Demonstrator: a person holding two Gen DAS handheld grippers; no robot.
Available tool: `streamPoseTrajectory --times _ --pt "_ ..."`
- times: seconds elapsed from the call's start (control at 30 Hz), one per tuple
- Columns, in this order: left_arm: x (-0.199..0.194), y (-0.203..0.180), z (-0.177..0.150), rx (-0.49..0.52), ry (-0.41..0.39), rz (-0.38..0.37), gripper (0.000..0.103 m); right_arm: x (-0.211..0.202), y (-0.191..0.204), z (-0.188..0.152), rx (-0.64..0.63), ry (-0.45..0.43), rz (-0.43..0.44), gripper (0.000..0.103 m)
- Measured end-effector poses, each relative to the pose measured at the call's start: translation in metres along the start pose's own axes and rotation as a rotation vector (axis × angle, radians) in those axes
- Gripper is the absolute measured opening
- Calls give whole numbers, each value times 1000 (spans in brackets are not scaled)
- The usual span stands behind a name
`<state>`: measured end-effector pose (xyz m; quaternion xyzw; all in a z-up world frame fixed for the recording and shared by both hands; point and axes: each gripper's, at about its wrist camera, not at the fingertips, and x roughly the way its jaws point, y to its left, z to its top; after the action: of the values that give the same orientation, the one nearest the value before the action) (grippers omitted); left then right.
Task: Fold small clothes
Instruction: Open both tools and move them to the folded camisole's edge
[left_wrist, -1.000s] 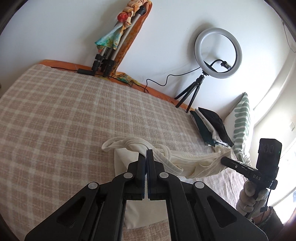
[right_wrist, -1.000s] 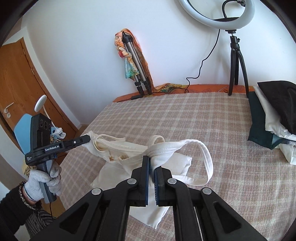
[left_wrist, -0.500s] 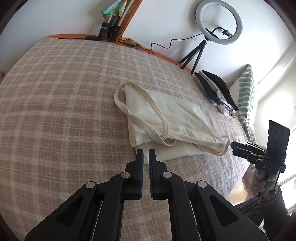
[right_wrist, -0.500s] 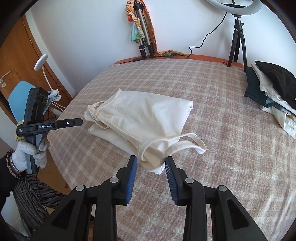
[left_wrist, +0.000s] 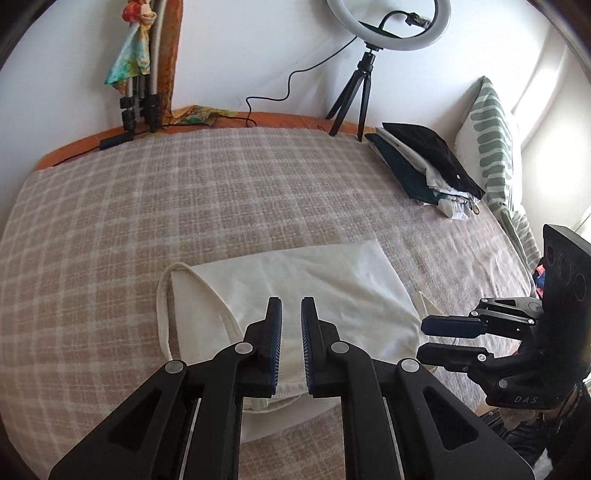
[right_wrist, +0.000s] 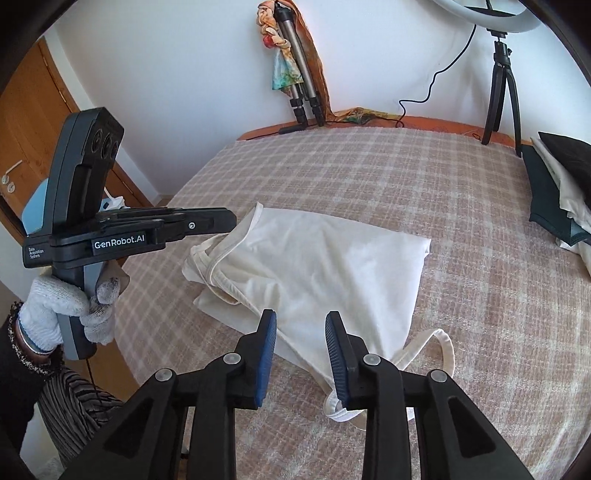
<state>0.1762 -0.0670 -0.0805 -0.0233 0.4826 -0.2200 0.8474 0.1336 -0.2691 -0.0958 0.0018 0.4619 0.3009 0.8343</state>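
A soft cream cotton top (right_wrist: 317, 266) lies folded at frame centre on the woven checked bed (right_wrist: 480, 332) — left gripper (left_wrist: 291, 334) fingers opening, right gripper (right_wrist: 301, 350) fingers closing, both released and grasping nothing.

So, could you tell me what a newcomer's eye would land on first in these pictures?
Probably the cream top, lying folded in the middle of the checked bedspread with one strap looping out at its near corner. Next, the two black claws above its near edge: the left claw opening, the right claw closing, neither gripping cloth. Then the ring light on its tripod by the far wall.
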Motion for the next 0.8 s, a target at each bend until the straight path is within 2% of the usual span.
streamPoseTrajectory --times 0.1,0.17,0.4,0.5,0.6,0.67,0.73,0.8 --pt "26 3 -2 29 116 59 9 13 -3 -3 -10 37 -25 27" --pt "28 14 -10 6 144 72 9 18 -3 -8 -37 63 -60 26" --pt "2 35 -75 -55 198 8 9 30 -7 -30 -100 144 -122 18" --pt "-14 35 -101 -78 192 -20 9 24 -9 -33 -113 146 -134 17" --pt "-27 38 -113 -97 158 -15 9 16 -17 -34 -79 143 -151 23" --pt "-37 39 -117 -105 114 -3 9 7 -20 -35 -63 151 -93 24" --pt "-47 41 -115 -114 48 -15 9 -1 -17 -38 -97 142 -118 26" --pt "-52 43 -109 -129 1 -58 9 -5 -20 -40 -85 137 -105 28"
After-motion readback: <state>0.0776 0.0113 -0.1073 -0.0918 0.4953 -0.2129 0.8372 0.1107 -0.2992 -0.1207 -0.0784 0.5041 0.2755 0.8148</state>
